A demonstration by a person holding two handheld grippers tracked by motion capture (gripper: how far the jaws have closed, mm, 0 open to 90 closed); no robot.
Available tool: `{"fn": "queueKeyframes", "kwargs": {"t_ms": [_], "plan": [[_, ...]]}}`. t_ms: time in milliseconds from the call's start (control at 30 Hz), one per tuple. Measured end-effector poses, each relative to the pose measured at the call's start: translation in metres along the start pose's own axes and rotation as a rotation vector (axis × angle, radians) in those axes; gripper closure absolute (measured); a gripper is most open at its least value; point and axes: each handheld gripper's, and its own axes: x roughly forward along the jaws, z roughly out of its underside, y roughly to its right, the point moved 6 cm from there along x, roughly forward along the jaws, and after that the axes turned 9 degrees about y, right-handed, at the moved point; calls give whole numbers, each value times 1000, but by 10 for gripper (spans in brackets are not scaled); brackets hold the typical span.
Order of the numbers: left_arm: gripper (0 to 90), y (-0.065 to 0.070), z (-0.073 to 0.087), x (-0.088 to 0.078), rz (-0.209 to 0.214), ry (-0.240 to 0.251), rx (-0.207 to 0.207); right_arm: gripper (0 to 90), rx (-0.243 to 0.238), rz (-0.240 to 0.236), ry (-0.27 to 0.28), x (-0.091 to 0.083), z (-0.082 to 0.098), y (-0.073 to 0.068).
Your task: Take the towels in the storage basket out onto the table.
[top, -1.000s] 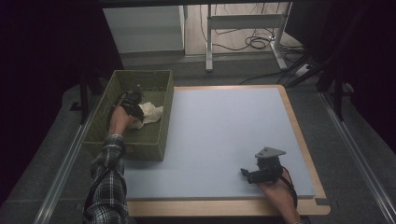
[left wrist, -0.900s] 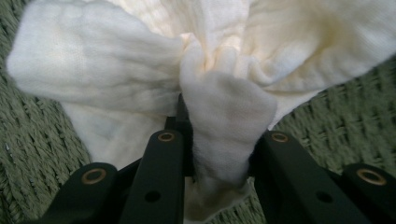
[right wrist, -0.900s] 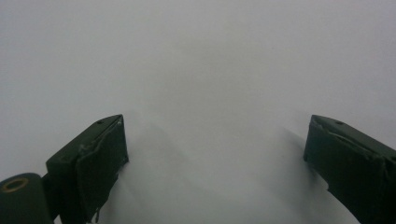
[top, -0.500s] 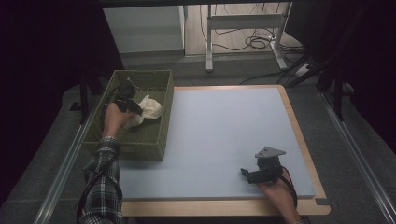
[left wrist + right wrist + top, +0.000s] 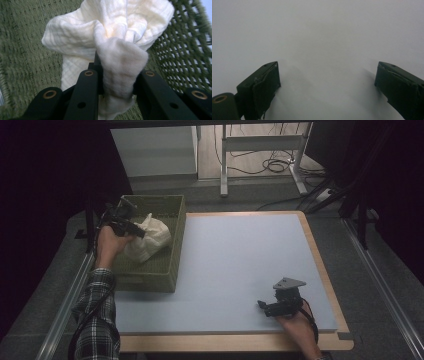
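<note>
Left tongs (image 5: 117, 82): I've clamped them on the white muslin cloth (image 5: 149, 238), bunched for a firm hold above the green wicker basket (image 5: 150, 270) at the worktop's left edge.
Right tongs (image 5: 262, 306): jaws apart, parked near the front edge, out of my way.

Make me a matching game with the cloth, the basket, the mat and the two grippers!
Things:
1. cloth
2. basket
3. mat
4. right hand-held gripper

Descriptions:
A. green and woven
B. open, resting on the mat near the front edge
C. white, pinched in the left hand-held gripper
D. pale blue and flat

Pairs: 1-C, 2-A, 3-D, 4-B
</note>
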Motion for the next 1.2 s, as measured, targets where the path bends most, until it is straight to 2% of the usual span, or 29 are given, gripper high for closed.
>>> {"fn": "queueKeyframes", "kwargs": {"t_ms": [233,600,967,1200], "plan": [[763,10,-6,-23,25,23,8,61,0,1,0,0,0,0],[762,19,-15,-54,35,52,24,61,0,1,0,0,0,0],[760,37,-25,-85,64,112,47,61,3,0,1,0,0,0],[760,47,-34,-102,69,144,63,61,5,1,1,0,0,0]]}}
